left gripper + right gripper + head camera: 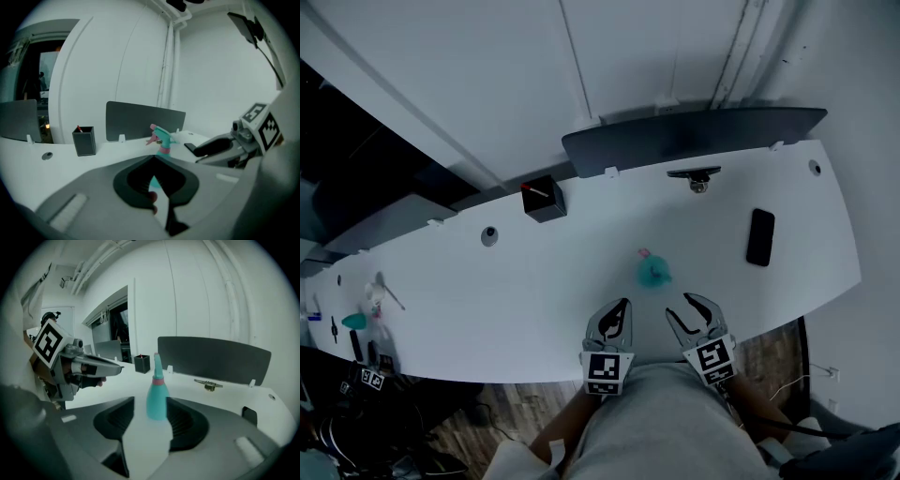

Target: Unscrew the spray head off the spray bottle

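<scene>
So we've got the spray bottle point(654, 272) standing upright on the desk point(534, 281) just ahead of both tools, the right tool point(689, 307) partly open and lined up on its body (presumably to steady it), the left tool point(619, 309) closed on nothing.

The spray bottle point(654, 273) stands upright on the white table point(534, 291), out in front of me, touching nothing else. Its teal body is rounded low down and narrows upward to a pink collar point(158, 379). The spray head point(161, 133) is still screwed on. It is teal, and its pink trigger side is turned away from me, slightly leftward.
</scene>
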`<control>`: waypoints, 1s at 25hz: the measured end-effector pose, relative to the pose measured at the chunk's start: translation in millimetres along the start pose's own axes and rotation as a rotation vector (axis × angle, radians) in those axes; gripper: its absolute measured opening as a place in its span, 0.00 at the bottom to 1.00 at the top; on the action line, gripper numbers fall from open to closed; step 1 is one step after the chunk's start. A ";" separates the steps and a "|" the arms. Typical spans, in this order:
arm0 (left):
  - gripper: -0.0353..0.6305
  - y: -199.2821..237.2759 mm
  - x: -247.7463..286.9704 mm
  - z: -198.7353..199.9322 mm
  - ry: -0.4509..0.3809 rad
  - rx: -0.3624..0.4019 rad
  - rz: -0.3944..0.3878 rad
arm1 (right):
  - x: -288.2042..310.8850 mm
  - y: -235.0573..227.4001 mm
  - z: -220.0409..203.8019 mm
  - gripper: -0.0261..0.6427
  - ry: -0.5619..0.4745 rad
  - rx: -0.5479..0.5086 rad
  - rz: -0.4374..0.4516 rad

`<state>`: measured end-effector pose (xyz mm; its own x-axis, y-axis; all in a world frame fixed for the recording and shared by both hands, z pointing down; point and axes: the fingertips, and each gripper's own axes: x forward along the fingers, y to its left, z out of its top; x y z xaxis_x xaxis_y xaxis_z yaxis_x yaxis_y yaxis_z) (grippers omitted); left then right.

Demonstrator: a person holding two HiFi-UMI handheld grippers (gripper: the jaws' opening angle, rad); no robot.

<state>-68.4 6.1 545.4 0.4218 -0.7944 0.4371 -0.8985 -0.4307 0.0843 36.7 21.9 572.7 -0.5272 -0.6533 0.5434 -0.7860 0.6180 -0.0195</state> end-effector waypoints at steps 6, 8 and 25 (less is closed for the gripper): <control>0.06 3.2 -0.6 13.2 -0.025 0.003 0.080 | 45.3 -13.2 -13.0 0.52 0.060 -0.045 0.068; 0.06 3.4 -3.2 13.9 -0.019 0.012 0.104 | 66.3 -16.5 -14.4 0.59 0.070 -0.057 0.088; 0.06 -6.2 -11.7 17.2 -0.010 0.155 0.155 | 149.2 -17.0 -40.9 0.64 0.146 -0.209 0.169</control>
<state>-65.7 10.7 524.4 0.2815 -0.8602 0.4253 -0.9238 -0.3629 -0.1224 -15.5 -68.2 688.4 -0.5811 -0.4730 0.6622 -0.5994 0.7992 0.0448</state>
